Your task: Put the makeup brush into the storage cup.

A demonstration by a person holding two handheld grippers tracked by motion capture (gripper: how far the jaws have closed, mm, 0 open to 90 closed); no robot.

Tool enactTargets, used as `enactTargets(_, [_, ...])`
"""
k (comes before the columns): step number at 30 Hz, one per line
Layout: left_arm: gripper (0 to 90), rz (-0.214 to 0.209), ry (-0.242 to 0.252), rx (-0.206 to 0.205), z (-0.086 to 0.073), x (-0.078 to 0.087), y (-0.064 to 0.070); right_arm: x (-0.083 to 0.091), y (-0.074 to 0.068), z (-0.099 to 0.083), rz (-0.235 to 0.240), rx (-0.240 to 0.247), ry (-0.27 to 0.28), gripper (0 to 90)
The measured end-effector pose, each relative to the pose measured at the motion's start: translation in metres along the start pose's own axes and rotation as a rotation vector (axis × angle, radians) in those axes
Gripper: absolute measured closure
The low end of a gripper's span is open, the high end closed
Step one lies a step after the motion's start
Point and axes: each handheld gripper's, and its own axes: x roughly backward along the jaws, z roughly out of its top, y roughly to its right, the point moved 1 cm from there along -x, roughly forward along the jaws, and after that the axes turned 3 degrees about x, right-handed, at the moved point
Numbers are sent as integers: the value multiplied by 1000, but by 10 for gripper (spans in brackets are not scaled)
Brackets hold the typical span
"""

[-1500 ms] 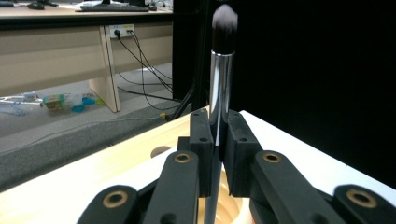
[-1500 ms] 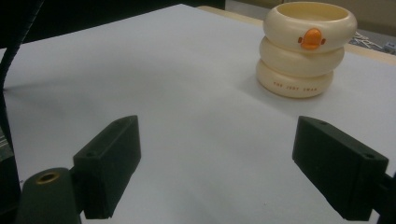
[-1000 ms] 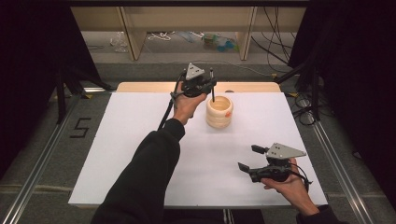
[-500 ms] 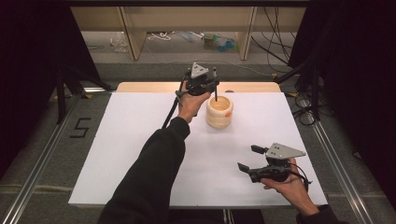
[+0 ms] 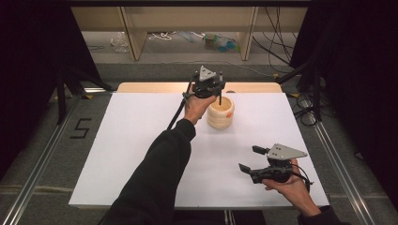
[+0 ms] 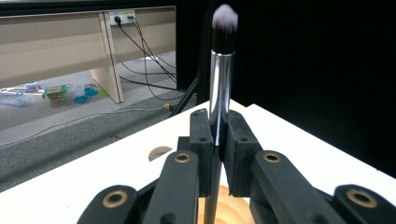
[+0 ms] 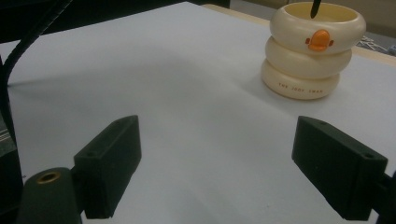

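Note:
A cream holder [image 5: 220, 115] made of three stacked rings with an orange beak stands at the back middle of the white table [image 5: 117, 140]. My left gripper [image 5: 212, 88] hovers just over its left rim, shut on a makeup brush [image 6: 222, 70] held upright, bristles up. The brush's dark lower end [image 7: 315, 7] dips into the mouth of the holder [image 7: 312, 51]. In the left gripper view the jaws [image 6: 217, 123] clamp the chrome ferrule, with the holder's rim [image 6: 233, 207] below. My right gripper [image 5: 248, 158] rests open near the front right, nothing between its pads [image 7: 109, 165].
A wooden strip [image 5: 155, 87] borders the table's far edge. Beyond it are shelf legs [image 5: 133, 37], cables and floor clutter. Metal rails [image 5: 338, 164] run along both sides, and a "5" mark [image 5: 80, 127] lies on the floor at left.
My left gripper has shifted slightly right with the brush, bringing its lower end over the holder's mouth. The right gripper has stayed put.

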Motion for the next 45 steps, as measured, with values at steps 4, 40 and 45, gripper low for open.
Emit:
enactTargets(4, [833, 1, -12, 0, -5, -2, -1, 0, 0, 0, 1, -1, -1, 169])
enactTargets(40, [185, 12, -99, 38, -26, 15, -18, -1, -1, 0, -1, 12, -24, 172])
enactTargets(45, [180, 17, -77, 35, -22, 27, -23, -3, -1, 0, 4, 10, -8, 172])
